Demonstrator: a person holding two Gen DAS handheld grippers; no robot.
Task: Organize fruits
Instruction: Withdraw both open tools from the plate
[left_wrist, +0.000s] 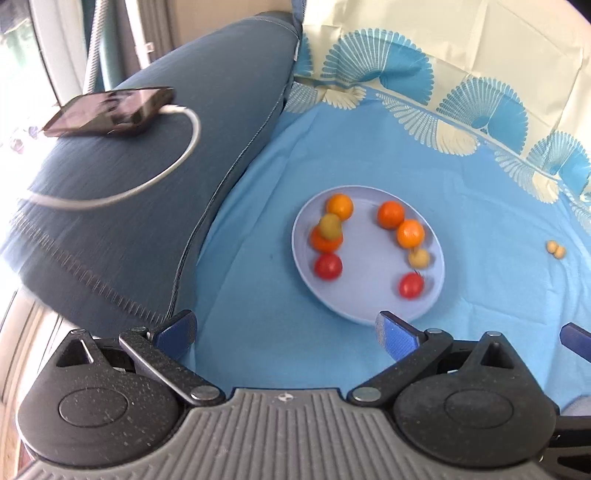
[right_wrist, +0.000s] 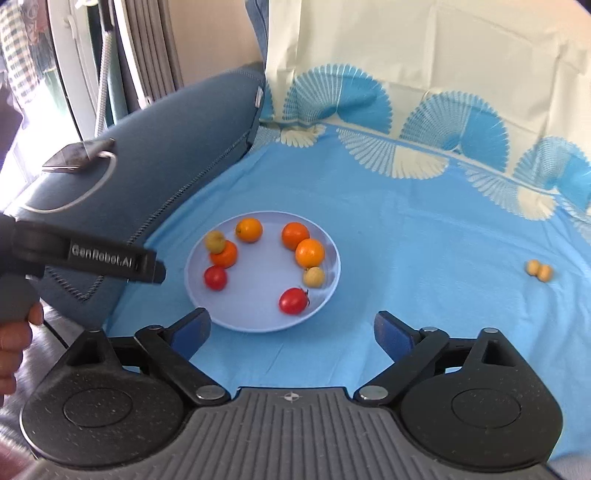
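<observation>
A: Status?
B: Eight small fruits lie in two arcs on the round pale-blue plate (right_wrist: 325, 291) at frame centre; two tan fruits (right_wrist: 539, 270) remain on the blue cloth, far right.
A: Grippers?
B: Left gripper (left_wrist: 286, 334) and right gripper (right_wrist: 291, 330) — both spread wide, empty.
A: Markings?
B: "GenRobot.AI" — on the left gripper's body, left edge of the right view.

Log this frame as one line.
left gripper open, empty | right gripper open, empty | plate holds eight fruits | two small fruits loose on cloth
</observation>
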